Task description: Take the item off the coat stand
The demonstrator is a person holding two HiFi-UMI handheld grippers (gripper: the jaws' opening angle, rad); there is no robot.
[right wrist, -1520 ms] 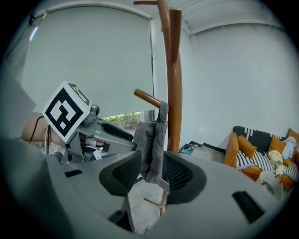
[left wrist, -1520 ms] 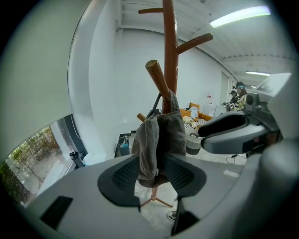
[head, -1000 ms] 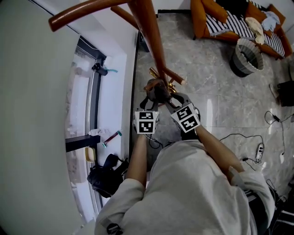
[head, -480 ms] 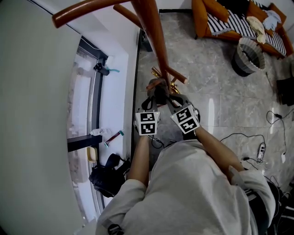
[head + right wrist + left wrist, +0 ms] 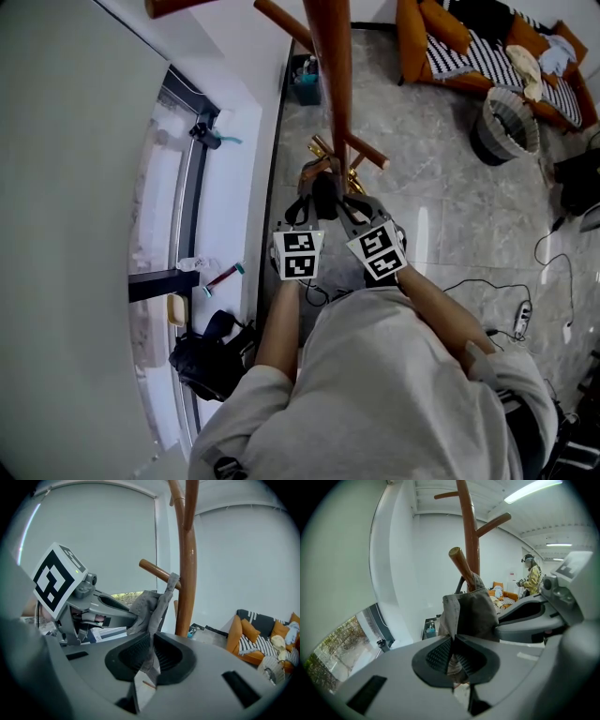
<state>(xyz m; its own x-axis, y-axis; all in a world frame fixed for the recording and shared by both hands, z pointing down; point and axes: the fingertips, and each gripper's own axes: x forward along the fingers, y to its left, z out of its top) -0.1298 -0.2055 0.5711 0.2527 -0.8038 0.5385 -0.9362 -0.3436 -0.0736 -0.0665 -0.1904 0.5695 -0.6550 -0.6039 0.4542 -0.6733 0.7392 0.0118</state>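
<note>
Left gripper [image 5: 453, 644]: jaws have just closed and now pinch a fold of the grey cloth [image 5: 471, 613]. The cloth hangs on a low peg [image 5: 461, 564] of the wooden coat stand [image 5: 333, 75], between the two grippers. Right gripper [image 5: 151, 644]: jaws have just closed, clamped on another fold of the same cloth.

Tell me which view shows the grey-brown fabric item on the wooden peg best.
Left gripper view: the grey-brown fabric item fills the centre, hung on the wooden peg. Right gripper view shows it edge-on; head view only a small dark patch.
</note>
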